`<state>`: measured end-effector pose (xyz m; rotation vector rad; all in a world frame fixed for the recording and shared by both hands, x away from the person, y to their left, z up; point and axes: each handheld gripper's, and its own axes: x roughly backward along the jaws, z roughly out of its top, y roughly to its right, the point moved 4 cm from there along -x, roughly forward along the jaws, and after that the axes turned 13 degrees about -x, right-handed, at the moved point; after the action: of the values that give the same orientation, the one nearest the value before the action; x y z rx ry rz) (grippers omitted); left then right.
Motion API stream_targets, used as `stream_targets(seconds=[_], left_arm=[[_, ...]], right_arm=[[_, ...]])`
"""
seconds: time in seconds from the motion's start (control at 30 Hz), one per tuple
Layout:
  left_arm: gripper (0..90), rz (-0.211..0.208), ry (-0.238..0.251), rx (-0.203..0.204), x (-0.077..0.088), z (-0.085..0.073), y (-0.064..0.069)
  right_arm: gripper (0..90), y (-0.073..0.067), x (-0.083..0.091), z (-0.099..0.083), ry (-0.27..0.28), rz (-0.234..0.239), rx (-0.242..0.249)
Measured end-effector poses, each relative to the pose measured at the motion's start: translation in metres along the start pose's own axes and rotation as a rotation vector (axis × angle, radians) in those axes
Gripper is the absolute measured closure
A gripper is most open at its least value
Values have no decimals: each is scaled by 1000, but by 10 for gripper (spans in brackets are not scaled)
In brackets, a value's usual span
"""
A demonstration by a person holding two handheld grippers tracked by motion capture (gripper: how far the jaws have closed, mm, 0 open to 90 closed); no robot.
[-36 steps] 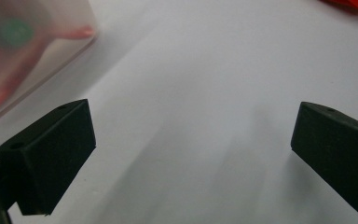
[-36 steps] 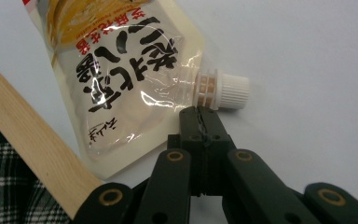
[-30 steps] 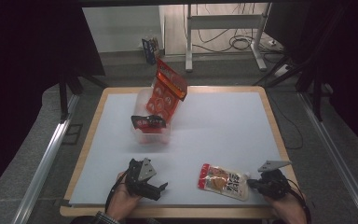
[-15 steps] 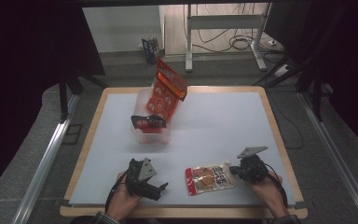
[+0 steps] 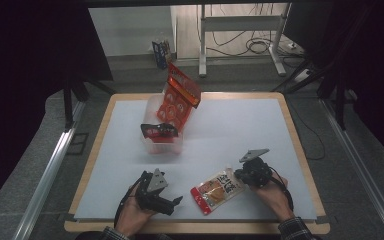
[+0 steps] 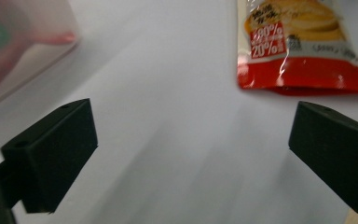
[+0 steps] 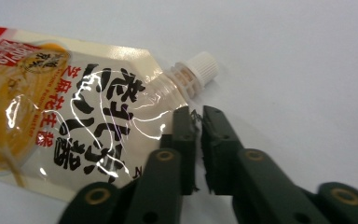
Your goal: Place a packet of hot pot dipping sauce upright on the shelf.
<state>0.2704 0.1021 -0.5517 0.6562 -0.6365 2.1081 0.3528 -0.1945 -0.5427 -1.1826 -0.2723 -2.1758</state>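
Note:
A spouted sauce pouch with an orange picture and a white cap lies flat near the table's front edge. In the right gripper view the pouch reaches right up to my right gripper. Its jaws have just been opening and stand a narrow slit apart beside the spout, with nothing pinched between them. In the high view the right gripper sits at the pouch's right end. My left gripper rests at the front left, open wide and holding nothing. The pouch's red bottom edge lies ahead of it.
A clear plastic bin stands left of centre and holds a tall red snack bag and a dark packet. The bin's wall is close to the left gripper. The white tabletop has a wooden rim.
The right hand has slid leftward along the front of the table, and the pouch has moved left with it and turned. The left hand has stayed put.

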Motion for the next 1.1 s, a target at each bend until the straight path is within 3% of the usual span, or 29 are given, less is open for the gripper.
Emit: stream_targets(seconds=[0.17,0.33,0.57,0.63,0.93,1.1], left_arm=[[172,-61,54,11,-2,13,8],[443,-146,114,41,-10,25,16],[814,-221,149,8,-26,38,30],[880,-234,149,5,-32,41,34],[900,-250,119,18,-52,43,40],[900,-221,74,-30,-52,40,43]], right_arm=[[664,-1,10,-3,33,3,-4],[568,1,13,-7,43,-17,10],[441,4,17,-8,67,-31,12],[421,5,17,-8,68,-34,11],[323,10,21,-10,80,-34,-21],[251,12,23,-11,87,-34,-15]])
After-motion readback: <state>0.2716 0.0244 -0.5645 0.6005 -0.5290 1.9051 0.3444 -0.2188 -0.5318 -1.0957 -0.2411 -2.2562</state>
